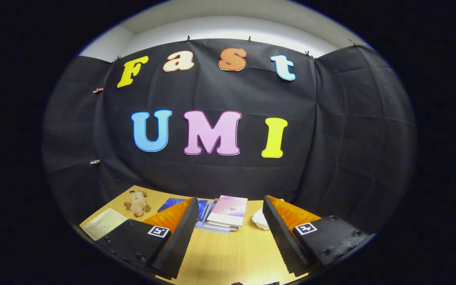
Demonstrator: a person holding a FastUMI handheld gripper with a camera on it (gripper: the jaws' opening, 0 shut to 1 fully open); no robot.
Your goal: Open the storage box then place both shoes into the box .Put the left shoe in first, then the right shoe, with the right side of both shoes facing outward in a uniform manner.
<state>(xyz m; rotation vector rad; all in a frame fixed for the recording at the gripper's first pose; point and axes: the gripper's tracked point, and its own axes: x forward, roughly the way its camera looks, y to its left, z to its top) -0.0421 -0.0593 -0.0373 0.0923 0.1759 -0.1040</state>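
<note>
My gripper (pixel 230 208) is held above a wooden table (pixel 228 253), its two fingers spread wide apart with nothing between them. Beyond the fingertips lies a stack of books (pixel 225 215) near the table's far edge. A white crumpled thing (pixel 260 219) rests just inside the right finger, partly hidden by it; I cannot tell what it is.
A small plush toy (pixel 137 202) lies at the far left of the table. A flat pale tray or lid (pixel 103 222) sits beside the left finger. A blue booklet (pixel 172 204) peeks out behind the left fingertip. Black cloth walls close the table at the back and sides.
</note>
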